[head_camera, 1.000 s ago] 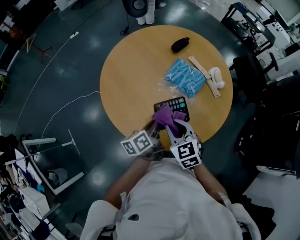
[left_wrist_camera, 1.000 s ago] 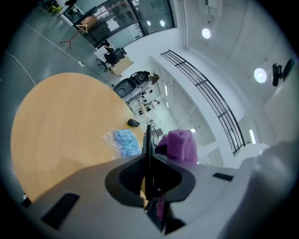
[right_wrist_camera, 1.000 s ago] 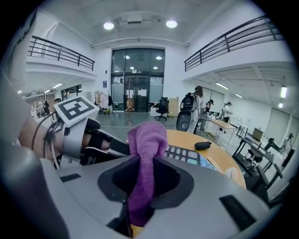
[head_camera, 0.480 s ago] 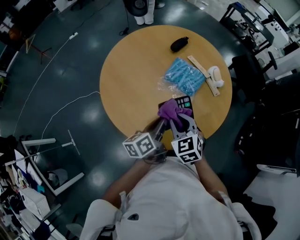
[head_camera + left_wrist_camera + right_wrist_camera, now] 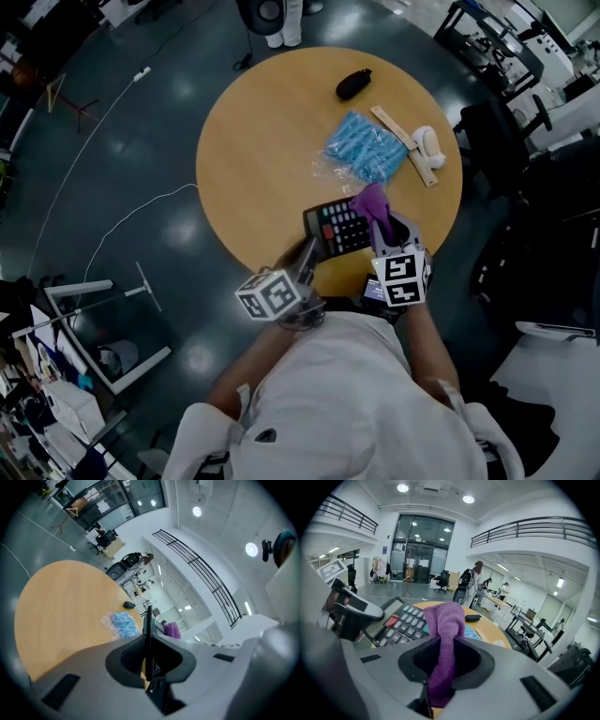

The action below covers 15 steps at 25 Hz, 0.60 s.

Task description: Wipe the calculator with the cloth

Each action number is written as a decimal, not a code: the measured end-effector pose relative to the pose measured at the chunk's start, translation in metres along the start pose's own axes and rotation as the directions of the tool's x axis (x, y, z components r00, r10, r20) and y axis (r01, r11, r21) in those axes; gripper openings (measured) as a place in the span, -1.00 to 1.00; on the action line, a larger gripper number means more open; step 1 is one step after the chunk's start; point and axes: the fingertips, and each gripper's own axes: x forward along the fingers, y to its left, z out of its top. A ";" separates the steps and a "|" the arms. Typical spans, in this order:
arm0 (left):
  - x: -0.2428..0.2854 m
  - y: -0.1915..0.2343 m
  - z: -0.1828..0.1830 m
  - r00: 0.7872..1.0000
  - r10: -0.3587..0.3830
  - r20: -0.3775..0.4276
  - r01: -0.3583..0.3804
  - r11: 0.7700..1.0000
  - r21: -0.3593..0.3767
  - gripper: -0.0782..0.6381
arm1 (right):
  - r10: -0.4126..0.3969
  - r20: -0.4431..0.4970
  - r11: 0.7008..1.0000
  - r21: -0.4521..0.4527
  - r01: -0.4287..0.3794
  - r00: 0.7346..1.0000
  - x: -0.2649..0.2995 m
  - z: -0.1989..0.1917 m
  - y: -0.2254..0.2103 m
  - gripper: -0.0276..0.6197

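- Moved since a second ago: your cloth (image 5: 371, 200) was bunched over the keys and has now slid off to the calculator's right edge, so the whole keypad is showing.
- Your left gripper (image 5: 309, 251) hasn't really gone anywhere. In the left gripper view its jaws are clamped on the near edge of the calculator (image 5: 339, 227), which shows there as a thin dark slab seen edge-on. The calculator sits at the near edge of the round table (image 5: 253, 141), steadied by that grip.
- Your right gripper (image 5: 382, 223) is now just right of the calculator. The right gripper view shows its jaws pinching a fold of the purple cloth, with the free end flopping forward beside the keys.
- The blue bag (image 5: 367, 150) further back looks untouched, and it's well out of your way.
- My read is that you've finished one pass across the face, left to right. I'd guess you need to bring the cloth back over the keys for another stroke. I can't tell from here whether the display end got wiped at all.
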 end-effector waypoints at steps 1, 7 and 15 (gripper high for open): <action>-0.001 0.003 0.000 1.000 0.010 0.002 -0.010 1.000 0.014 -0.66 | -0.018 -0.004 1.000 0.014 0.018 1.000 -0.002 -0.003 -0.010 -0.66; 0.002 0.010 -0.005 0.997 0.035 -0.062 -0.031 0.997 0.074 -0.66 | 0.085 0.080 0.996 -0.027 -0.083 0.993 -0.026 0.040 0.017 -0.66; 0.007 -0.018 -0.022 0.993 -0.001 -0.119 0.028 0.975 0.221 -0.66 | 0.243 0.032 0.957 -0.169 -0.234 0.970 -0.010 0.047 0.105 -0.66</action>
